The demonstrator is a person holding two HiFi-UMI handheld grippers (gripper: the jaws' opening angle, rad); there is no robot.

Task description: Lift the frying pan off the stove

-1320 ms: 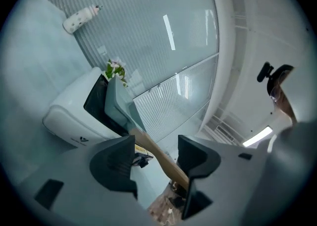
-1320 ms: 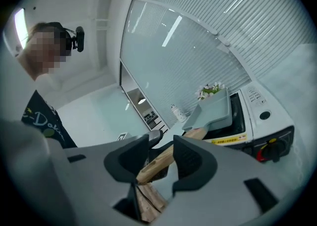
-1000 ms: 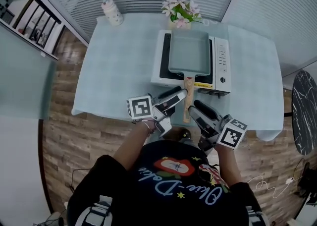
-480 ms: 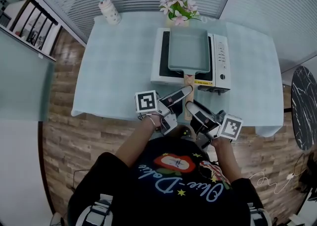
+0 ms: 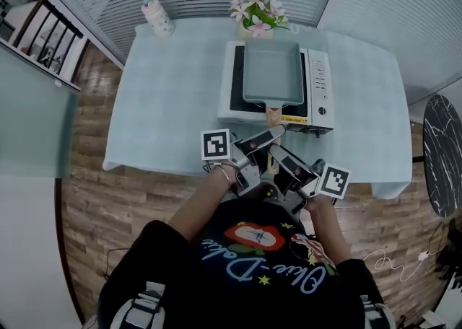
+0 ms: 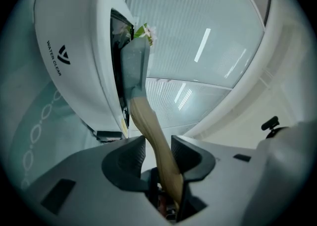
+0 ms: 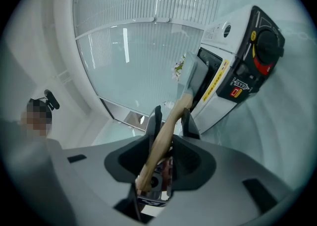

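Observation:
A rectangular grey-green frying pan [image 5: 273,71] sits on a white stove [image 5: 321,89], its wooden handle [image 5: 273,113] pointing toward me. My left gripper [image 5: 268,135] reaches the handle from the left and my right gripper [image 5: 279,154] from below, near the table edge. In the left gripper view the handle [image 6: 148,126] runs between the closing jaws of the left gripper [image 6: 157,148], resting on the right pad, with a gap at the left pad. In the right gripper view the closing jaws of the right gripper [image 7: 172,118] flank the handle [image 7: 166,131] closely on both sides.
The stove stands on a table with a pale blue cloth [image 5: 173,97]. A pot of pink flowers [image 5: 256,14] is just behind the stove and a white bottle [image 5: 157,17] sits at the back left. A dark round table [image 5: 442,154] stands at the right.
Both grippers have moved in toward each other at the pan's handle, and their jaws have narrowed around it. The pan has stayed on the stove.

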